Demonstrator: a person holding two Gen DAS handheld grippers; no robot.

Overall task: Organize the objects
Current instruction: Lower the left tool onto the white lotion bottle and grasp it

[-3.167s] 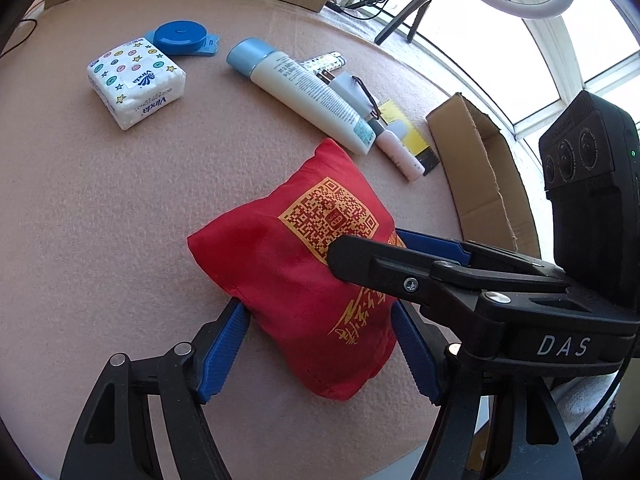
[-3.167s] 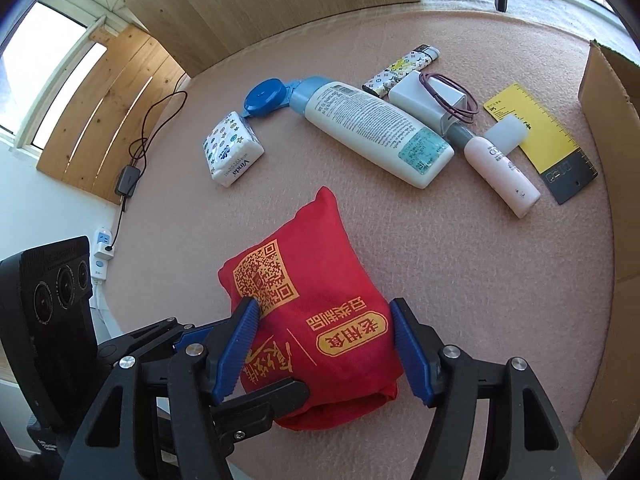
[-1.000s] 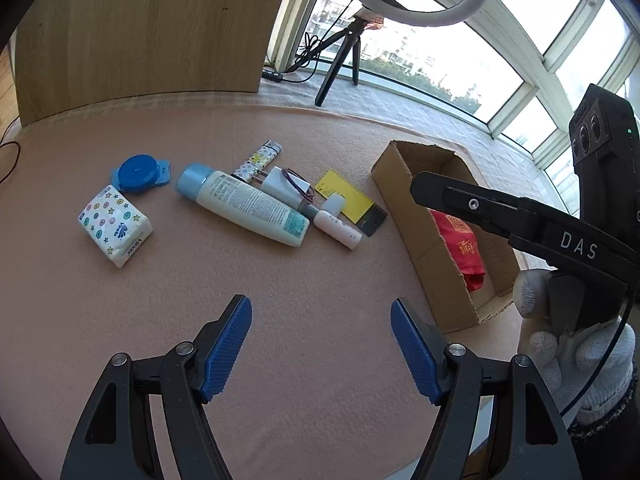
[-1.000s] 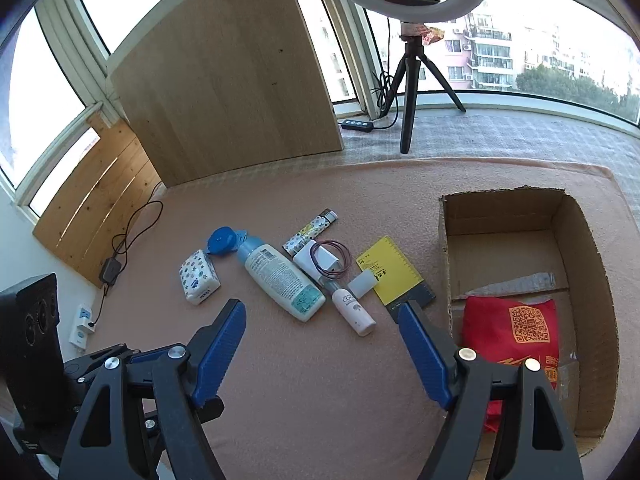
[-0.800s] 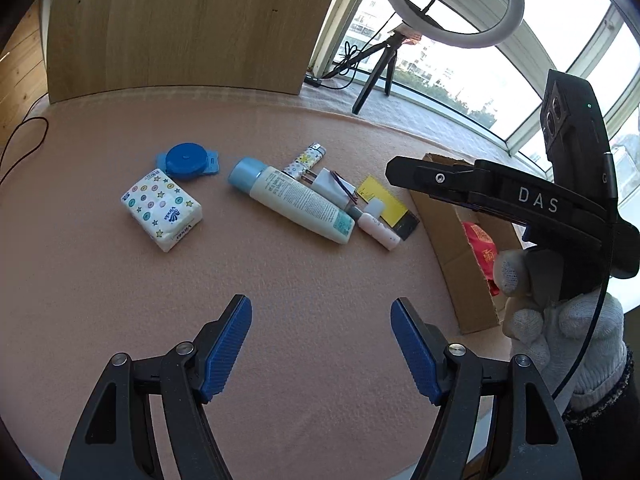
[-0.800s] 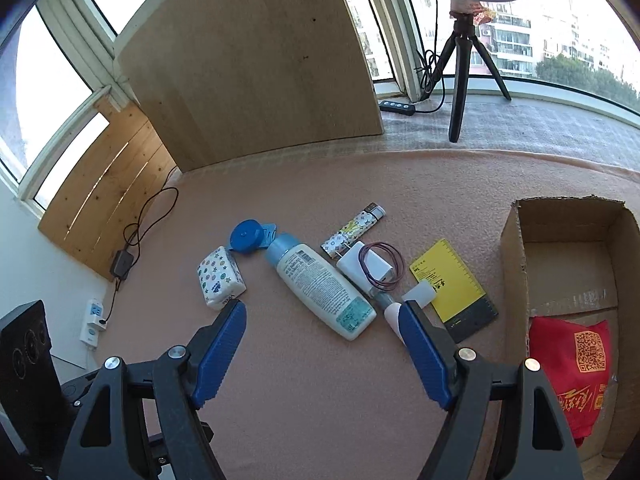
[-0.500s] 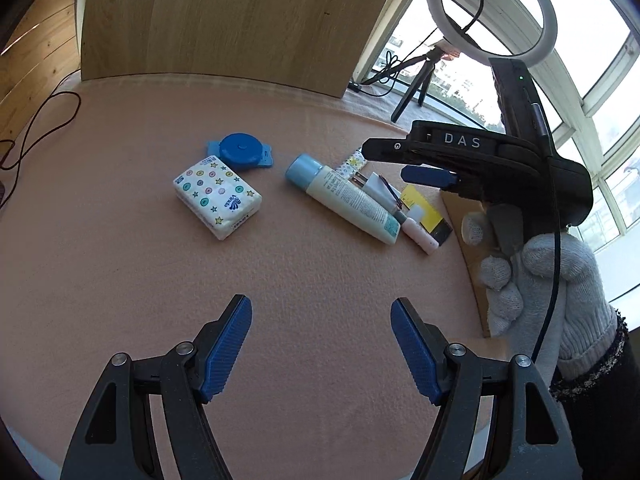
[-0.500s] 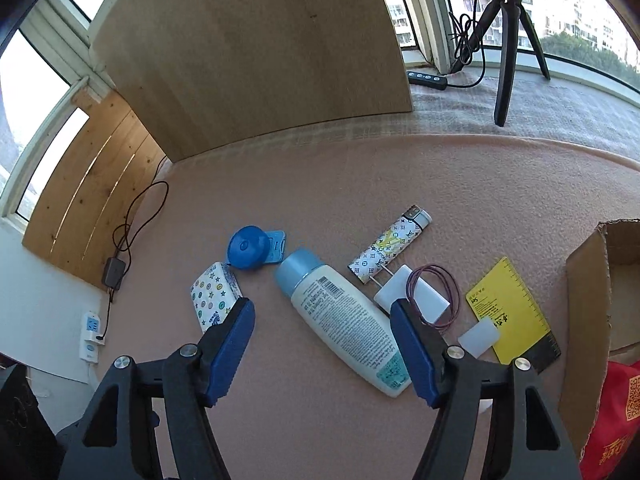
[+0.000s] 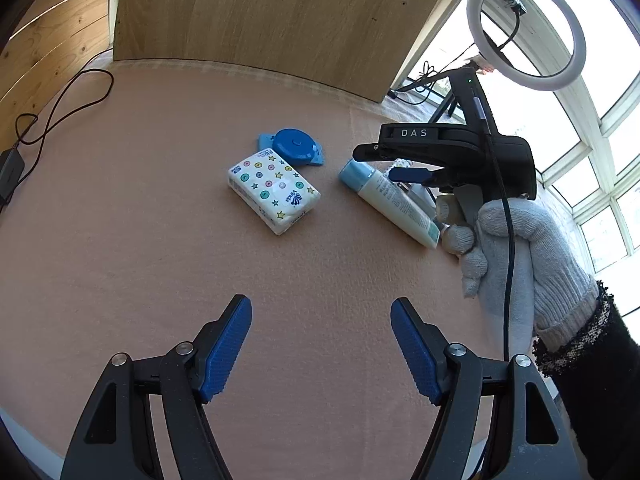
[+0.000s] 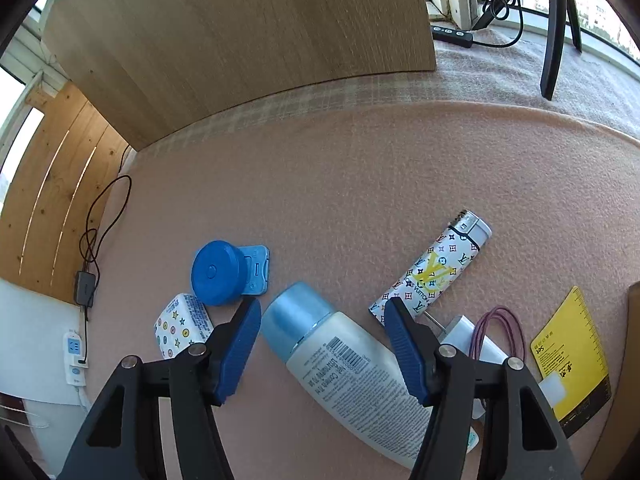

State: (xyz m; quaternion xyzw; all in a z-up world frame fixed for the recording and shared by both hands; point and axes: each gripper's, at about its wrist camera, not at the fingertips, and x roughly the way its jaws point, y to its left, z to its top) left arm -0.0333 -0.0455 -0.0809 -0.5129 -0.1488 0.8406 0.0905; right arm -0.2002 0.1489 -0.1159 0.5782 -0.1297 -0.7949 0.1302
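Pink felt matting (image 9: 120,248) covers the work surface, with a wooden panel (image 10: 240,32) standing at its far edge and a ring light (image 9: 526,30) against the windows.

Left gripper (image 9: 320,344): jaws released and spread wide, nothing between the 2 blue pads (image 9: 226,350). It hangs over bare matting, well short of the objects.

Right gripper (image 10: 320,344): jaws released and spread wide. In the right wrist view its 2 fingertips straddle the capped end of the lotion bottle (image 10: 352,376); contact cannot be confirmed. A white-gloved hand (image 9: 516,256) holds this gripper by its grip, as seen from the left wrist view.

Lotion bottle: white body, pale blue cap, printed text and a barcode on the side. It lies flat on the matting.

Adjacent objects:
- Tissue pack (image 9: 274,192), white with coloured stars and circles, lying flat to the left of the bottle cap.
- Blue round tape measure (image 10: 218,272) on a lighter blue card, just behind the tissue pack.
- Patterned lighter (image 10: 432,268), white with a yellow monogram and a metal top, lying just right of the cap.
- White charger (image 10: 476,344) with a purple hair band (image 10: 500,332) on it, beside the bottle body.
- Yellow ruler card (image 10: 572,352), at the right edge.
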